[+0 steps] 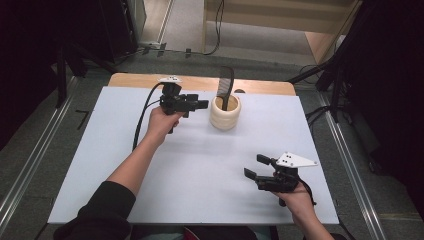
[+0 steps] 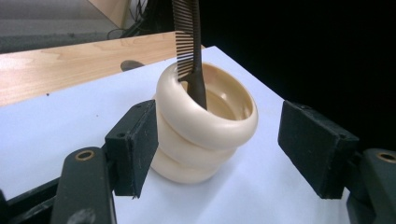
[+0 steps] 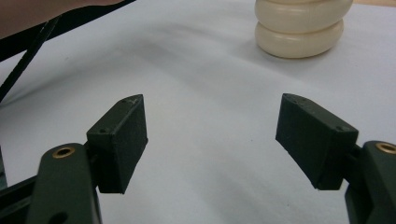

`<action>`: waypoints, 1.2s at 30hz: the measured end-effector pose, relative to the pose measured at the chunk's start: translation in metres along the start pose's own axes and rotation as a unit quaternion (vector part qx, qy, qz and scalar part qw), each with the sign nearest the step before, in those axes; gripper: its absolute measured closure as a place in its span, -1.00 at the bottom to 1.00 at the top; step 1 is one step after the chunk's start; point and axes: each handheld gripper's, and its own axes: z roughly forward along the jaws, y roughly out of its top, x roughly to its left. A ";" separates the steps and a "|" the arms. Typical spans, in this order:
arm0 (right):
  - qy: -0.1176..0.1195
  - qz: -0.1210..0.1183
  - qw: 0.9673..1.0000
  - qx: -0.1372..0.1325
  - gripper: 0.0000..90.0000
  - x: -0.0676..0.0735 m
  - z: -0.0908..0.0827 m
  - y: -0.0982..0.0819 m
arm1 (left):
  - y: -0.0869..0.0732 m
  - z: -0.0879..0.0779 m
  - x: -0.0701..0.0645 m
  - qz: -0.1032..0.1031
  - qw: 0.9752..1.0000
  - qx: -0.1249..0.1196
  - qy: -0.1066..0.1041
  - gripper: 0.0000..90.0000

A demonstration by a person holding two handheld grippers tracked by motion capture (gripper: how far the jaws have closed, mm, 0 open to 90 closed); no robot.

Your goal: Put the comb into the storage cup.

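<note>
Cream holder (image 1: 225,113), comb (image 1: 225,86) inside, white mat (image 1: 125,165)

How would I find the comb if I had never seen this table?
Look at the white table mat and find the cream ribbed round cup near its far edge. The dark plastic comb stands upright inside it, teeth on top, the one thing poking out.

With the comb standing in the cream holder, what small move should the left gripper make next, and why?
Probably draw the left gripper back from the ribbed cream holder. The black comb already stands in it, leaning on the rim, and the jaws are open with nothing between the pads.
</note>
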 end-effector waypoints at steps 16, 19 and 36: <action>0.000 -0.002 1.000 0.004 -0.49 0.000 0.001 0.000 | -0.025 -0.018 -0.001 -0.008 1.000 0.007 -0.005 -0.34; 0.000 -0.002 1.000 0.004 -0.49 0.000 0.002 0.000 | -0.030 -0.019 -0.002 -0.008 1.000 0.011 -0.004 -0.34; 0.004 -0.001 1.000 0.012 -0.49 0.000 0.004 -0.001 | -0.051 -0.029 -0.022 -0.005 1.000 0.017 -0.008 -0.34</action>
